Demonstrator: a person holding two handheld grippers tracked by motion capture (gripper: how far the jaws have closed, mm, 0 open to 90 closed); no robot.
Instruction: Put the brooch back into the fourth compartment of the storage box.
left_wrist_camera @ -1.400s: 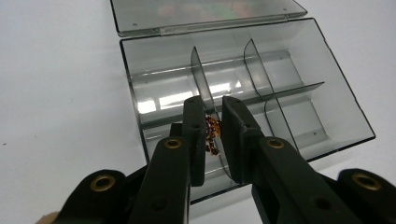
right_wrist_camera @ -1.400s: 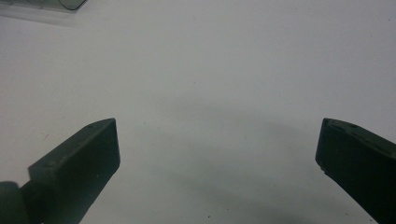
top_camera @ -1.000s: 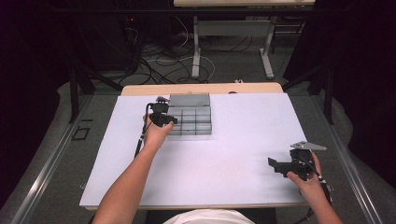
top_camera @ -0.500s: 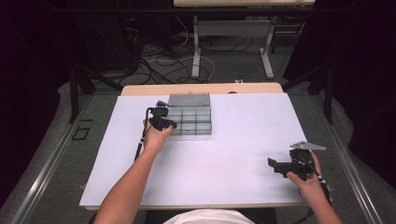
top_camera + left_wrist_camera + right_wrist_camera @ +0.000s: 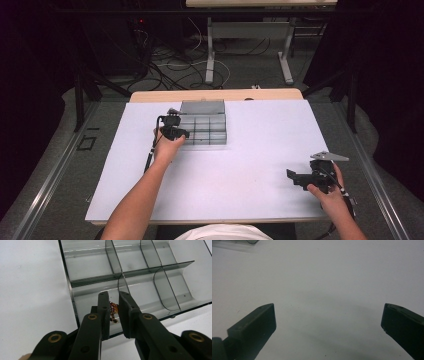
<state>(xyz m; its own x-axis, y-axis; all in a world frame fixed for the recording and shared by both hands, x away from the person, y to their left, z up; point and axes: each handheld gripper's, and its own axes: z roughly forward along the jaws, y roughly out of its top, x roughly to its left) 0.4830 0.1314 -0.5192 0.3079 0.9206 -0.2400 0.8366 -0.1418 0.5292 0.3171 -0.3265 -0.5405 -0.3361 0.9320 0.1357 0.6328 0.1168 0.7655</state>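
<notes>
A clear grey divided organiser box (image 5: pixel 204 144) with its lid (image 5: pixel 202 106) up lies at the back middle of the white table. My left gripper (image 5: pixel 183 134) hovers over the box's near left corner. In the left gripper view its jaws (image 5: pixel 113 293) are almost together above a near compartment of the box (image 5: pixel 67 277), pinching a small red and gold beaded trinket (image 5: pixel 113 310). My right gripper (image 5: pixel 291 175) rests low at the table's front right, pointing left. Its jaws (image 5: pixel 328 306) stand wide apart over bare white surface with nothing between them.
The white table top (image 5: pixel 250 165) spreads between the two hands. A wooden strip (image 5: pixel 215 95) runs along its back edge. Beyond it are cables (image 5: pixel 165 70) on the floor and another table's legs (image 5: pixel 210 50). Dark curtains close both sides.
</notes>
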